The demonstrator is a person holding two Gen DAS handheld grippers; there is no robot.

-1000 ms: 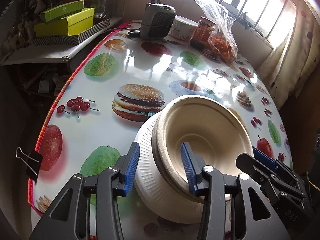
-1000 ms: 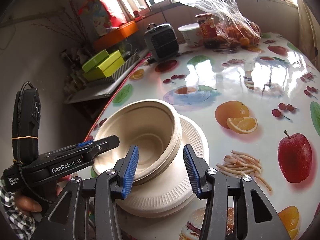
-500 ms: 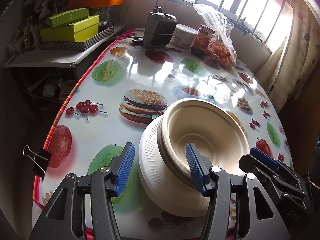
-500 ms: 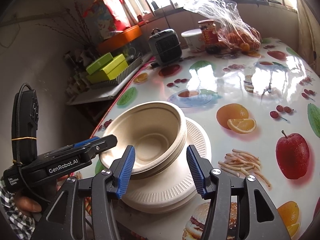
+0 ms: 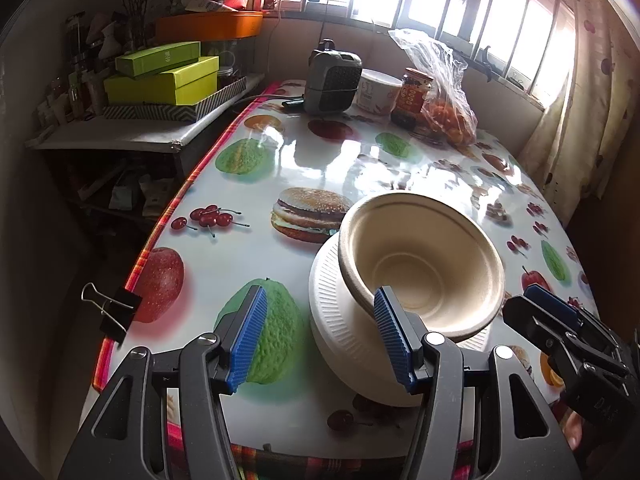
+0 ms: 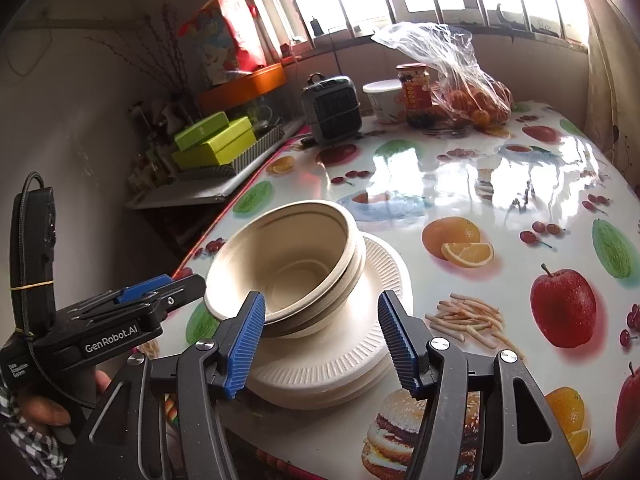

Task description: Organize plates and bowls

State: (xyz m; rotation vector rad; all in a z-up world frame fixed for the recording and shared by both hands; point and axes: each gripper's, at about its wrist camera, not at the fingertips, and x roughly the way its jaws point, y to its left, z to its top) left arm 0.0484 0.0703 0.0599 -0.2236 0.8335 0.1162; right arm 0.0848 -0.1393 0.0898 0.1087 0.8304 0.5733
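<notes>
Right claw (image 6: 322, 338) opening; bowls (image 6: 288, 272) stacked upright, mouths upward.

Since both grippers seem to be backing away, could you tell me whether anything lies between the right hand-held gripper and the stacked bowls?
Nothing visible does. The right hand-held gripper, jaws opening and holding nothing, faces the bowls on the plates directly across bare tablecloth. The left hand-held gripper sits off to the side, not in between.
</notes>
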